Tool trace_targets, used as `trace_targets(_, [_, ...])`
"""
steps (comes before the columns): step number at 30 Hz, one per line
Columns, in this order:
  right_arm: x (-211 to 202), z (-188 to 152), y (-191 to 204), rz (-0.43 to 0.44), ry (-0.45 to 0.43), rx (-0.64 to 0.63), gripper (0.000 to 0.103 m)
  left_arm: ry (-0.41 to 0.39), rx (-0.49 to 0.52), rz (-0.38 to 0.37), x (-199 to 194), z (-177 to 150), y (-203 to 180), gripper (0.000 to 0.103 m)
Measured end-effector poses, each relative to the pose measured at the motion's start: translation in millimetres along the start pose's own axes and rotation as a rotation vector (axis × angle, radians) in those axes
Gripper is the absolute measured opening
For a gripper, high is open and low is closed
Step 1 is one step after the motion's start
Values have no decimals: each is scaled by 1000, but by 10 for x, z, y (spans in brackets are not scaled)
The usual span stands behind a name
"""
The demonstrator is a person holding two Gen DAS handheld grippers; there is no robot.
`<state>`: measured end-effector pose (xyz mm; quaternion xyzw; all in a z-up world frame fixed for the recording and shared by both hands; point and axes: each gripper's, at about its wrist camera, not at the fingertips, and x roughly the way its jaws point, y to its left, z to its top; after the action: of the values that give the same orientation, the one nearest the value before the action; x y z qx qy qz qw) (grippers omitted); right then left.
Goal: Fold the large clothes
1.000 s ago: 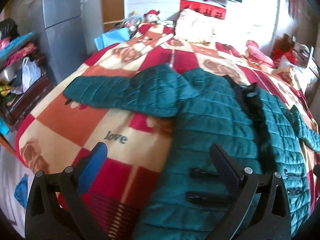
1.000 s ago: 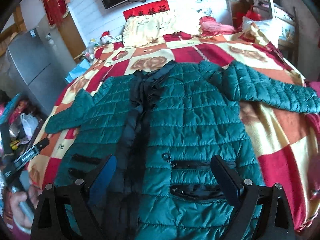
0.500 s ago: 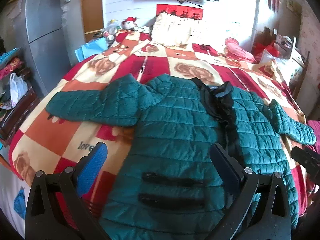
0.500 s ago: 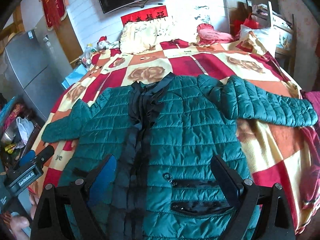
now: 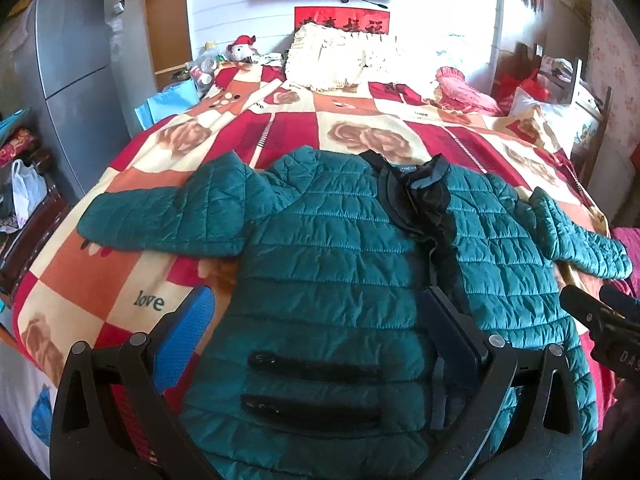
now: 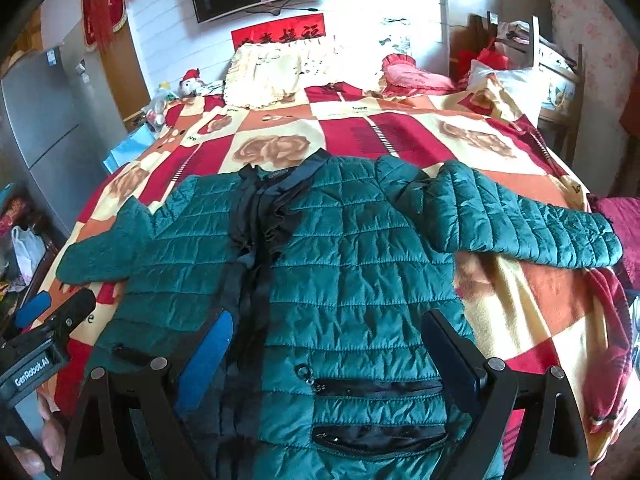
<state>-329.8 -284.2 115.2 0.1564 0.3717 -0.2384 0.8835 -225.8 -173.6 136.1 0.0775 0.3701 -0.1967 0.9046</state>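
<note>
The bed [image 5: 352, 120] fills both views, and the green quilted jacket [image 5: 340, 264] lies front-up across the near half of it, collar [image 6: 280, 176] pointing toward the cream pillow [image 5: 336, 60] at the head. Beyond the collar there's a wide stretch of bare checked blanket [image 6: 400, 128], plenty of room up there. To the jacket's left, the sleeve [image 5: 160, 216] reaches out almost to the bed's edge, where the grey fridge [image 5: 68, 60] stands close alongside. To its right, the other sleeve [image 6: 528, 224] runs nearly to the far bed edge, with a chair [image 6: 536, 52] further back.

The jacket is spread flat, both sleeves out sideways, black placket [image 6: 256, 248] running down the middle, closed. Two black zip pockets [image 6: 380, 412] sit low on the right panel, two more pockets [image 5: 312, 388] on the left one. The hem lies nearest the cameras, partly hidden behind the claws.

The left claw [image 5: 316, 336] hangs above the jacket's lower left panel, fingers spread wide, nothing between them. The right claw [image 6: 328, 348] sits over the lower right panel, also wide apart and empty. In the right view, a hand [image 6: 40, 440] grips the left tool just off the jacket's left hem.
</note>
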Motion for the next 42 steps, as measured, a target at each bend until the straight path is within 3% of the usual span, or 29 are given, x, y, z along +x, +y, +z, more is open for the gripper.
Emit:
trace_targets(19, [243, 21, 71, -1, 37, -11, 95, 34, -14, -17, 220, -58, 17, 103])
trace_targets(42, [587, 118, 259, 14, 77, -18, 95, 65, -30, 16, 530, -29, 90, 103])
